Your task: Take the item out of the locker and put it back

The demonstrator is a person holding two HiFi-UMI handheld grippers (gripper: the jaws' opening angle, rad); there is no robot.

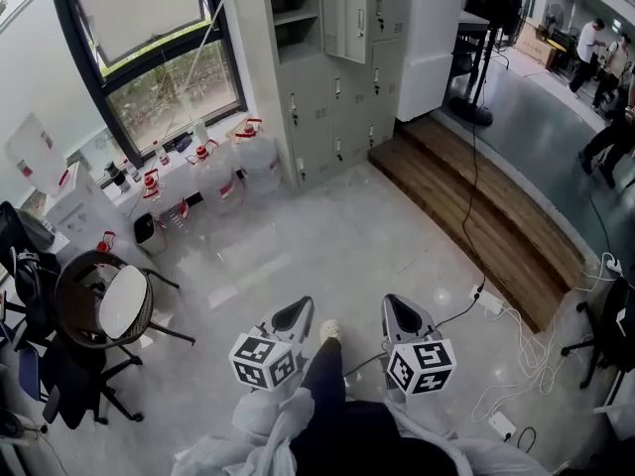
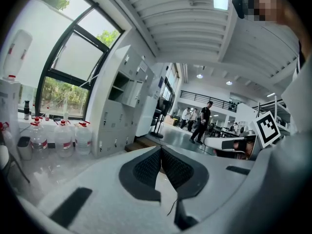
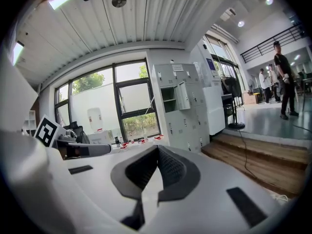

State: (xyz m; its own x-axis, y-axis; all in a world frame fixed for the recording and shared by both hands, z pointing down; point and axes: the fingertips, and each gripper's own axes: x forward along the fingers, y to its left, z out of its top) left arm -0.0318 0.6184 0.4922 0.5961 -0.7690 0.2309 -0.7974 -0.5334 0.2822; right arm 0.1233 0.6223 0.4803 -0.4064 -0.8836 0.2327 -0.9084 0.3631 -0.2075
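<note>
**Both grippers closed, well short of locker**
Locker (image 1: 332,67) at 12 o'clock, one upper door open, item inside not discernible. Left gripper (image 1: 295,317) and right gripper (image 1: 402,315) low at 6 o'clock, side by side, jaws together, empty.

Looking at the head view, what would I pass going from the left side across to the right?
black chair → water jugs → locker → wooden step → people in the far right corner
</note>
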